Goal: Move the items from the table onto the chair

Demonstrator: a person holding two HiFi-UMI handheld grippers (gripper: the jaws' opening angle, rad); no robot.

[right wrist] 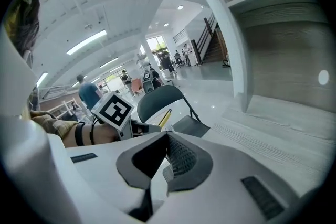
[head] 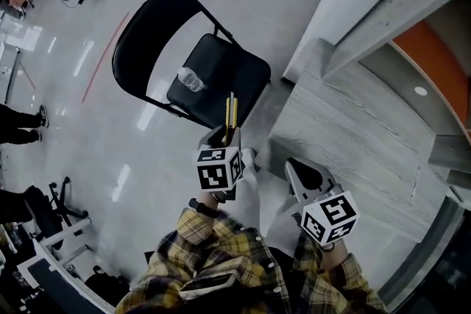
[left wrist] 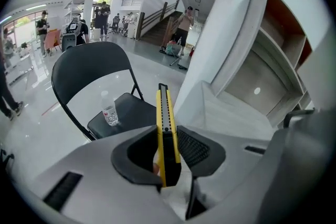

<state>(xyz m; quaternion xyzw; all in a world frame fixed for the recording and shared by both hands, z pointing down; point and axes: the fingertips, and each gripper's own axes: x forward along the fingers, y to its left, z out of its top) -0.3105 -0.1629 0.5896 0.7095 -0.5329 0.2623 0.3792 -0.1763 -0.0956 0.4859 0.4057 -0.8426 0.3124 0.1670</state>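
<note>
One yellow knife (left wrist: 166, 128) clamped in left gripper (left wrist: 168, 150) fingers; right gripper (right wrist: 164, 153) fingers together, empty. Narrow hold: knife may slip short of chair (head: 221, 70).

My left hand-held gripper (head: 225, 136) is out ahead of the torso and angled steeply down. Its jaws are clamped on a yellow utility knife (left wrist: 165, 113), which stands edge-up between them and sticks out past the tips. The left marker cube (head: 218, 167) sits on top, facing the head camera. The left wrist wears a black band (head: 202, 206), and both forearms are in yellow plaid sleeves (head: 195, 250). My right hand-held gripper (head: 305, 177) is just beside the left, a bit nearer the body and tilted down less. Its jaws are closed together with nothing between them. The right marker cube (head: 330, 218) faces up.
</note>
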